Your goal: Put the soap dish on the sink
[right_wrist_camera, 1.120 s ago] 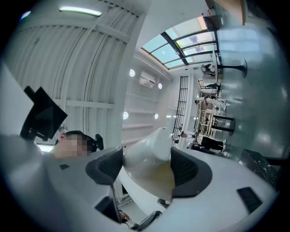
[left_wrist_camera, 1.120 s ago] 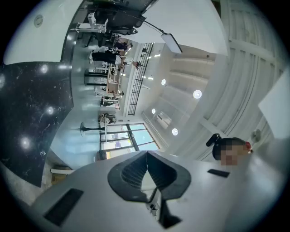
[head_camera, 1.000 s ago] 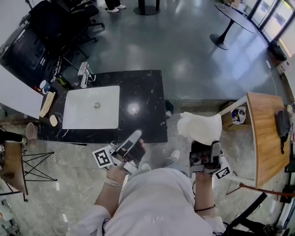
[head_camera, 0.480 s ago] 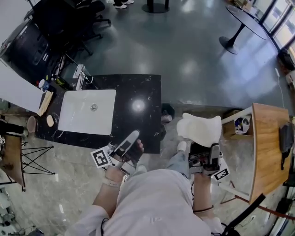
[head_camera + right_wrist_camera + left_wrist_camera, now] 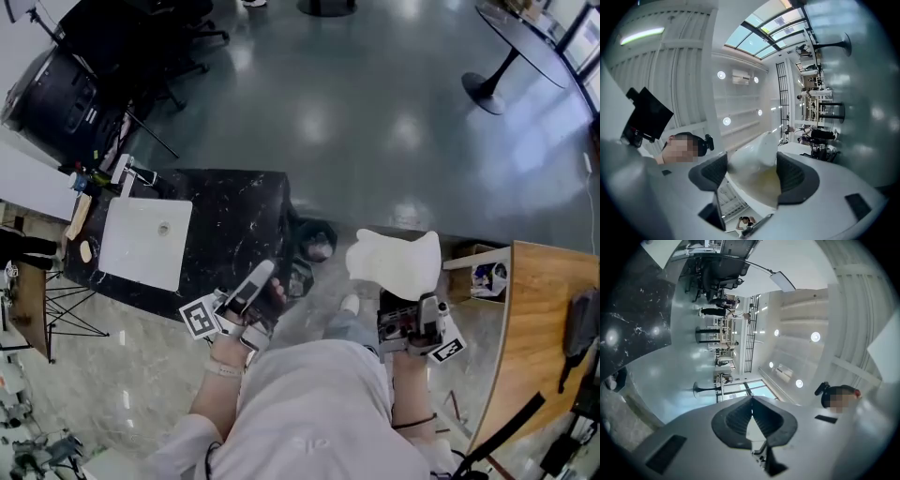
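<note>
The soap dish (image 5: 394,262) is white and leaf-shaped, and my right gripper (image 5: 408,305) is shut on it in front of my body, above the stone floor. In the right gripper view the soap dish (image 5: 757,159) fills the gap between the two dark pads of the right gripper (image 5: 753,176). The white sink (image 5: 131,258) is set in a black marble counter (image 5: 234,230) at the far left, well apart from the dish. My left gripper (image 5: 261,274) is shut and holds nothing, just off the counter's near right corner. The left gripper's (image 5: 751,411) pads meet with nothing between them.
A faucet (image 5: 122,169) and small toiletries (image 5: 86,251) stand at the sink's far and left sides. A dark bin (image 5: 317,242) sits on the floor by the counter's right end. At the right is a wooden table (image 5: 544,319) with a small box (image 5: 487,278) beside it. Office chairs (image 5: 122,37) fill the back left.
In the head view the counter and sink have slid left and look smaller. Both grippers keep about the same pose, and the right one still holds the soap dish.
</note>
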`<state>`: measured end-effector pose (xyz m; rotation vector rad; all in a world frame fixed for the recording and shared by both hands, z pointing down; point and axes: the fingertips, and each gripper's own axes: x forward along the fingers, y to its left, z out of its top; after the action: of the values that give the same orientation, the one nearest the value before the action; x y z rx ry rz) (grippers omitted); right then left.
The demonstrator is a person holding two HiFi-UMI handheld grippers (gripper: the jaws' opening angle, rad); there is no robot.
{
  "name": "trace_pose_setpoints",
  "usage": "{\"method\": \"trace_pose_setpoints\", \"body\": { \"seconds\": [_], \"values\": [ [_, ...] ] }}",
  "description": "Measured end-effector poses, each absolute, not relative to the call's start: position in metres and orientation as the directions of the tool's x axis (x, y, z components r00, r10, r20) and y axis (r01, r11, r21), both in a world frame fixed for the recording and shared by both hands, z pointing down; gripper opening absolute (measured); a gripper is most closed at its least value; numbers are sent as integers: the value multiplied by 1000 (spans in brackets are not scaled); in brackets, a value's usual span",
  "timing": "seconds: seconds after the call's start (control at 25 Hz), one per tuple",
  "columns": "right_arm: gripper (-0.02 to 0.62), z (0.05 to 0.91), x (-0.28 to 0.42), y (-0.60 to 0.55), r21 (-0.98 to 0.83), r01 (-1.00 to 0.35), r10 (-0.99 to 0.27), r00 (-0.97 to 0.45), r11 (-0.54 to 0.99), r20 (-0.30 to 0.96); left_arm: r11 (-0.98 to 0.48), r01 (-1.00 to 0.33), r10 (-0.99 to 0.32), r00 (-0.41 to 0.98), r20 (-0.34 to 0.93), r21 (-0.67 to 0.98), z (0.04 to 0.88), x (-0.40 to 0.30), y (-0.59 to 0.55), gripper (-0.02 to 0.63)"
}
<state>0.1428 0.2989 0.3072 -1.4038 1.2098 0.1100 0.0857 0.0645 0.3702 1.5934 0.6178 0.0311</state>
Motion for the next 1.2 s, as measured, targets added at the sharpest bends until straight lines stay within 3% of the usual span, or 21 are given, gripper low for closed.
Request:
{"method": "trace_pose_setpoints", "body": {
  "seconds": [0.4, 0.92, 1.2],
  "values": [
    [344, 311, 237, 339, -698, -636, -632, 401, 329, -663, -76, 307, 322, 908, -268, 949, 363, 145, 120, 8],
    [344, 309, 262, 271, -702, -629, -716, 316, 333, -623, -93, 297, 193, 942, -275, 950, 367, 121, 62, 8],
    [344, 306, 272, 205, -681, -643, -769, 217, 351, -601, -117, 294, 54, 956, -290, 949, 371, 87, 14, 8]
  ]
}}
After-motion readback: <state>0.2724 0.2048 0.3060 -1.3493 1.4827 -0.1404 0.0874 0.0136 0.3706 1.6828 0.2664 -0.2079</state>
